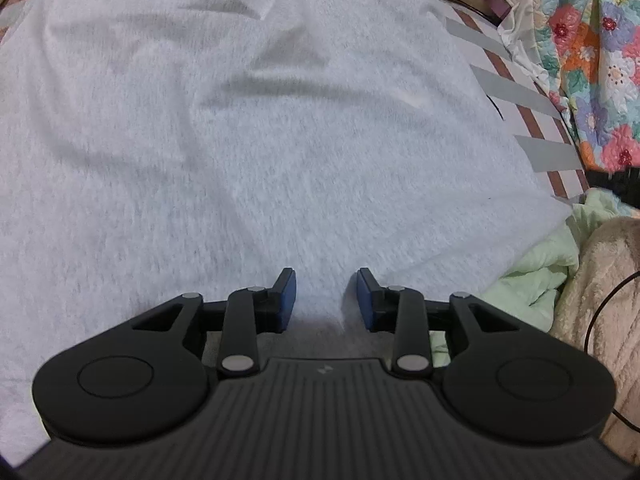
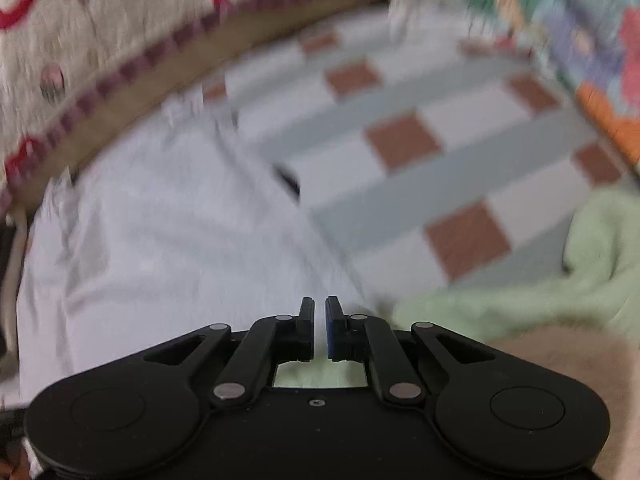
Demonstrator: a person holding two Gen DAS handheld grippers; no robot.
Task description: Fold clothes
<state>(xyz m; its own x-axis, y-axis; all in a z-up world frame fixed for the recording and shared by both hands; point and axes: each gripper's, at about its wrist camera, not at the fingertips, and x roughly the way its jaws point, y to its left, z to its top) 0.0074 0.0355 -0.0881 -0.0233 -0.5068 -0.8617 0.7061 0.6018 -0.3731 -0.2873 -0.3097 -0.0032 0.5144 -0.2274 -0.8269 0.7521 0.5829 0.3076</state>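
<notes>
A white garment [image 1: 248, 128] lies spread flat and slightly wrinkled on a checked bedsheet, filling most of the left wrist view. My left gripper [image 1: 327, 280] hovers open over its near edge, nothing between the blue pads [image 1: 289, 296]. In the blurred right wrist view the same white garment [image 2: 168, 240] lies to the left, its right edge running diagonally. My right gripper [image 2: 319, 306] sits at the garment's near right corner with its jaws nearly closed; no cloth shows between the fingers.
The checked sheet [image 2: 400, 140] with grey stripes and brown squares extends right. A pale green cloth [image 2: 520, 292] and a beige fleece [image 1: 600, 280] are piled near right. A floral quilt [image 1: 592, 52] lies at the far right. A patterned blanket [image 2: 100, 28] borders the far left.
</notes>
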